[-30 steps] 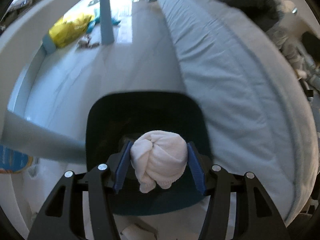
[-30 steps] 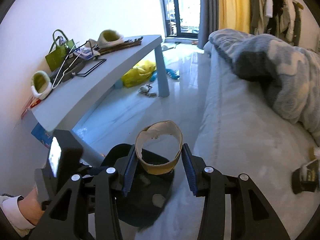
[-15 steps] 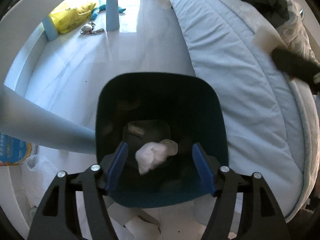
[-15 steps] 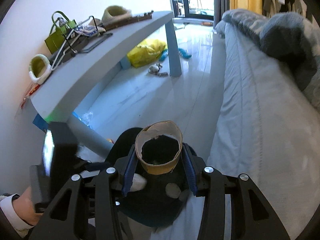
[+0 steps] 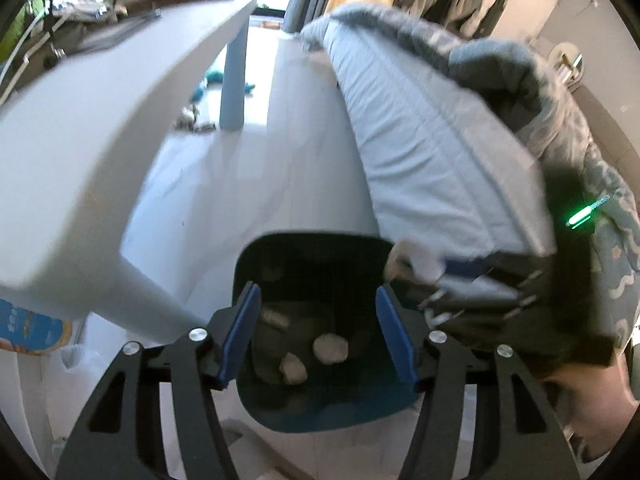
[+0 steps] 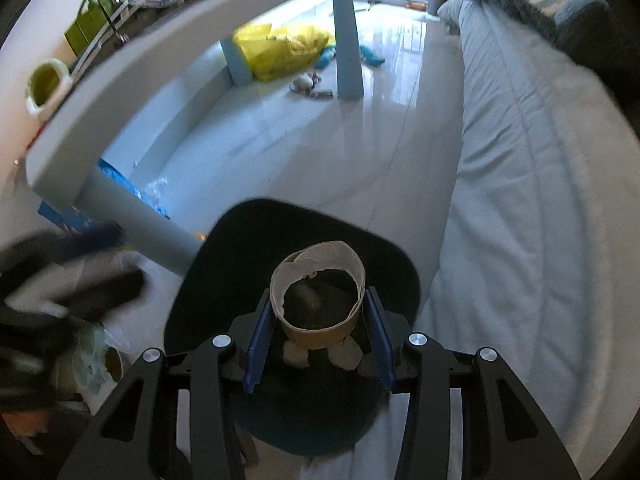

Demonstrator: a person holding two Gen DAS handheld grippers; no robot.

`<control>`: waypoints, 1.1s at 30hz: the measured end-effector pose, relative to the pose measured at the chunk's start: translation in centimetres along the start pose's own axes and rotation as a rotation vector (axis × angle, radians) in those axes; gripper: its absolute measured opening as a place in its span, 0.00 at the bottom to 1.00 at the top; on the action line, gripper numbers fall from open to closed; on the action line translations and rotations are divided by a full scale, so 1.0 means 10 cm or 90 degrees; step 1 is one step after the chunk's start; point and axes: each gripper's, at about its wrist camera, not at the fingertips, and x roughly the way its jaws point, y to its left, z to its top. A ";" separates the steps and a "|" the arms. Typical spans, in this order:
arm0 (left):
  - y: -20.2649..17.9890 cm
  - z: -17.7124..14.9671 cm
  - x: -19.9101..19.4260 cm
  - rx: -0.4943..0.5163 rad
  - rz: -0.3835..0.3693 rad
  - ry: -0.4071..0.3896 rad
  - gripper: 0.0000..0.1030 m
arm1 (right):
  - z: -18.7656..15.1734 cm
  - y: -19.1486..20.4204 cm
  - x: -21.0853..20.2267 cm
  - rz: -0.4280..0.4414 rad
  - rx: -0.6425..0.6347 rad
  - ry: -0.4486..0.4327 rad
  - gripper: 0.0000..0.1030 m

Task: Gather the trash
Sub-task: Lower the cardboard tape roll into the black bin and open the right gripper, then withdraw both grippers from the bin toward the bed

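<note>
A dark bin [image 5: 312, 237] stands on the pale floor between the table and the bed. Several white paper wads [image 5: 330, 349] lie at its bottom. My left gripper [image 5: 318, 296] hangs above the bin; its jaws are closing with nothing between them. My right gripper [image 6: 318, 300] is shut on a torn brown cardboard tube [image 6: 320, 334], held upright over the bin's mouth [image 6: 312, 212]. In the left wrist view, the right tool's black body [image 5: 520, 300] blurs over the bin's right rim. The left tool shows as a dark blur [image 6: 68, 280] in the right wrist view.
A grey table [image 6: 160, 40] stands left of the bin, with one leg [image 6: 132, 216] close beside it. A yellow bag [image 6: 280, 48] lies under the table. The bed [image 6: 540, 160] fills the right side. A blue packet [image 5: 28, 324] and loose litter [image 6: 92, 360] lie left of the bin.
The left gripper let go of the white wad, which dropped into the bin, then rose and tilted up. The right gripper came down over the bin, still holding the tube.
</note>
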 end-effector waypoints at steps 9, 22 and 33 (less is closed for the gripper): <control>-0.09 0.18 -0.38 -0.008 -0.034 -0.077 0.51 | -0.10 0.09 0.38 -0.001 -0.005 0.061 0.44; -0.37 0.39 -0.81 -0.002 -0.087 -0.144 0.48 | -0.33 0.17 0.63 -0.023 -0.038 0.118 0.53; -0.61 0.56 -1.07 0.000 -0.118 -0.196 0.48 | -0.18 0.24 -0.09 0.010 -0.056 0.011 0.60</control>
